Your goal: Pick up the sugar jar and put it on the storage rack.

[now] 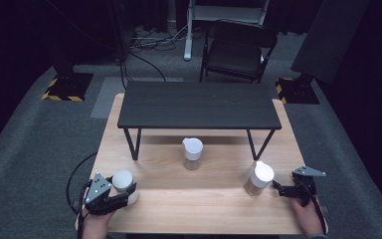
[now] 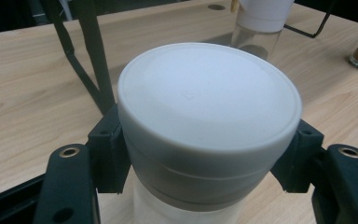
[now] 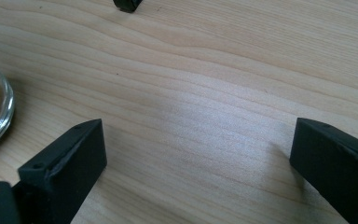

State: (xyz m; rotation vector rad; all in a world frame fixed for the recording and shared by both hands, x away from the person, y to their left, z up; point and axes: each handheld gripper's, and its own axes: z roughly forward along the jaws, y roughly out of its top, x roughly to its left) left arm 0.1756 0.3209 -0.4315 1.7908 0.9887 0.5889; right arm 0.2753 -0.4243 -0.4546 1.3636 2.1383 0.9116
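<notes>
Wood, pale and grained, is the tabletop (image 1: 214,199) I work at, the largest thing here. Toward its far edge stands a black riser shelf (image 1: 199,104) on thin legs. Three white-lidded jars stand on the wood: one at the middle just in front of the shelf (image 1: 192,152), one toward the right edge (image 1: 258,178), and one near the near-left corner, which is mine to handle.

My left tool (image 1: 113,195) is clamped on that near-left jar (image 2: 209,121), one black jaw pressed to each side just under the lid's rim. My right tool (image 3: 191,158) stands spread wide with nothing between its jaws, low over bare wood near the right edge, just beside the right jar.

To do this step well, I judge I should keep the squeeze even and lift straight up, so the jar stays upright and the lid is not pried loose. The grip sits high, so a tilt could let the body swing.

Hard to tell: the held jar's lower body and contents are cut off, and I cannot tell whether its base touches the wood. Beyond the tabletop, the dark room hides most detail.
</notes>
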